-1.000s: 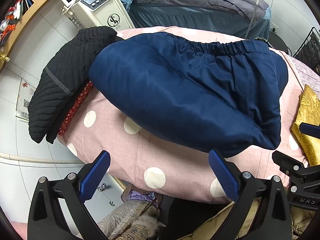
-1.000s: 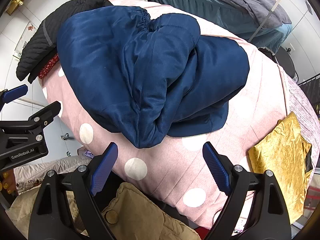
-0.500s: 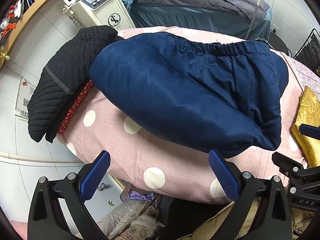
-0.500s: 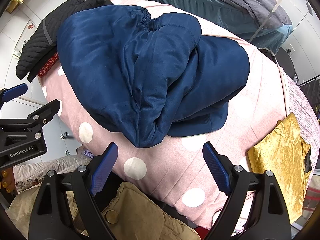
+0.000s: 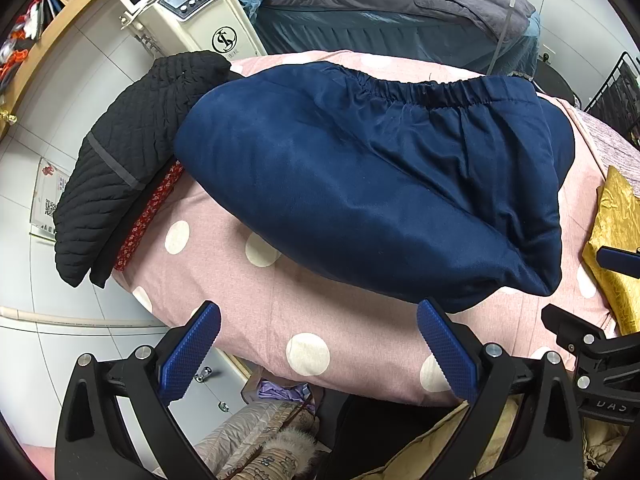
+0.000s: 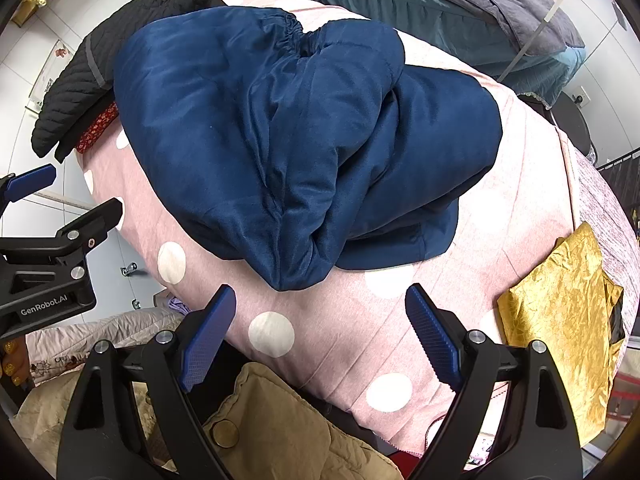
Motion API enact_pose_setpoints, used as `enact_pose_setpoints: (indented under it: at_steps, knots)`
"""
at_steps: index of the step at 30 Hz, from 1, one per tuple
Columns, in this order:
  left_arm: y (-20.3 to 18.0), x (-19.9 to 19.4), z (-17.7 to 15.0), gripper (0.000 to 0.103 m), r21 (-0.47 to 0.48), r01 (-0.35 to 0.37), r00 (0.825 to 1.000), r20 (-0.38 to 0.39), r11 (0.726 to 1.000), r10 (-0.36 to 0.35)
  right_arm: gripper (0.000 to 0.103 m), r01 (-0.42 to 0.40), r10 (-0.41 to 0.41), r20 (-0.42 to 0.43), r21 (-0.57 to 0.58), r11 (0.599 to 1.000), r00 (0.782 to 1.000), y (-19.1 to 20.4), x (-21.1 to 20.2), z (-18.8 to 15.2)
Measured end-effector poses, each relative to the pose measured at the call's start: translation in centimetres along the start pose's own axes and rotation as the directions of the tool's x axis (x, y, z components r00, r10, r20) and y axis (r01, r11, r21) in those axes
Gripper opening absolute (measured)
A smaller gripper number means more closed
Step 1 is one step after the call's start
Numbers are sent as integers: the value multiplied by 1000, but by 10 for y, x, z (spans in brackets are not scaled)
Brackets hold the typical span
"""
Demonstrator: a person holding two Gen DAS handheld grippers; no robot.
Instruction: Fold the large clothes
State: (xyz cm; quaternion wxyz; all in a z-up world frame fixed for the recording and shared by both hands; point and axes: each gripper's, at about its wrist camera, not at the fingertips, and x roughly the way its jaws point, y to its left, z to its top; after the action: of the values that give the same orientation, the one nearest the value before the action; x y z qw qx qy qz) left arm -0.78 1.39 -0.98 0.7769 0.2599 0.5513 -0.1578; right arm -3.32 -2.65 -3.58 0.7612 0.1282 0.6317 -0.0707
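A large navy blue padded garment (image 5: pixel 372 184) with an elastic waistband lies folded in a bundle on the pink polka-dot bed cover (image 5: pixel 280 320). It also shows in the right wrist view (image 6: pixel 296 152), with its folded end pointing toward me. My left gripper (image 5: pixel 320 344) is open and empty, just short of the garment's near edge. My right gripper (image 6: pixel 316 332) is open and empty, just short of the folded end. Each gripper shows at the edge of the other's view.
A black quilted jacket (image 5: pixel 120 152) over a red patterned cloth (image 5: pixel 148 212) lies at the left edge of the bed. A gold cloth (image 6: pixel 560 320) lies on the right. A white machine (image 5: pixel 192 12) and a grey bed (image 5: pixel 400 4) stand behind. Beige clothes (image 6: pixel 280 432) lie below.
Both views have shifted only slightly. The garment and both open grippers stay as they were.
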Motion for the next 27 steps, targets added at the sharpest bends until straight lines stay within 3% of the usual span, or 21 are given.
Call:
enact_pose_setpoints:
  at_steps: [27]
  knots:
    - [-1, 5, 1, 97, 4, 8, 1000, -14, 1000, -8, 86, 5, -5, -20, -10, 1000, 1000, 2, 5, 2]
